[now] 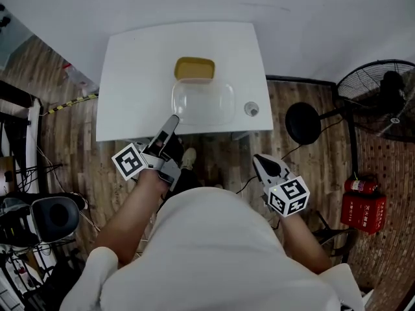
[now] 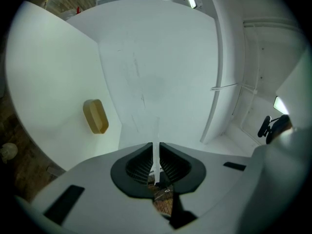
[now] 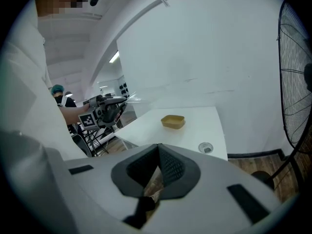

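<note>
**Left gripper pinches clear tub's rim**

Left gripper [image 1: 173,120] is at the near edge of the white table [image 1: 130,76], jaws closed narrow on the thin rim of the clear tub [image 1: 203,102]. The tub may be flat or tipped; clear plastic reads poorly. Yellow dish [image 1: 194,69] sits just behind the tub. Small round cup [image 1: 251,109] stands near the tub's right side. Right gripper [image 1: 257,159] is off the table's front, jaws together, nothing between. Standing fan [image 1: 382,96] is far right, on the floor.

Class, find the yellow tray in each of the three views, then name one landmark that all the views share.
Head view: yellow tray at upper centre, just beyond the clear container.
Left gripper view: left of the middle.
Right gripper view: near the centre.
Shared landmark: the white table that it stands on.
</note>
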The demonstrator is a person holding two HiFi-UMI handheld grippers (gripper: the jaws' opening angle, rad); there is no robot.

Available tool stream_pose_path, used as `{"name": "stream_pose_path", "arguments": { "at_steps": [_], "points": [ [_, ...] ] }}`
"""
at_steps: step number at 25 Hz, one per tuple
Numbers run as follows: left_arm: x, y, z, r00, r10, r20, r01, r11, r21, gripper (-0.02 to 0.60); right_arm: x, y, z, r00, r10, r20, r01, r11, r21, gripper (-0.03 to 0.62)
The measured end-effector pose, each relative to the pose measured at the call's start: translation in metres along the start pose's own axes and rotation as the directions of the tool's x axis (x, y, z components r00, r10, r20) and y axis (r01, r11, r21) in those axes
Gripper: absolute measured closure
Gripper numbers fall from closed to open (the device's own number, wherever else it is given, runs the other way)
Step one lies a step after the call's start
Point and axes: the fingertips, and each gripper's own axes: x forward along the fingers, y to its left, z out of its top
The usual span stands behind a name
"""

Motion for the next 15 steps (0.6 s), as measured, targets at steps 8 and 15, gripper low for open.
{"name": "stream_pose_path", "arguments": {
  "at_steps": [8, 15],
  "points": [
    [-0.016, -0.01, -0.008, 1.0, -0.012, 0.016, 0.012, 1.0, -0.007, 0.528, -0.006, 0.009, -0.002, 1.0, 0.013, 0.007, -0.013, 1.0, -0.024, 0.586],
    [-0.019, -0.014, -0.011, 0.999, -0.024, 0.022, 0.024, 1.0, -0.005, 0.528, -0.008, 0.01, -0.002, 1.0, 0.02, 0.013, -0.019, 0.999, -0.035, 0.588]
  ]
}}
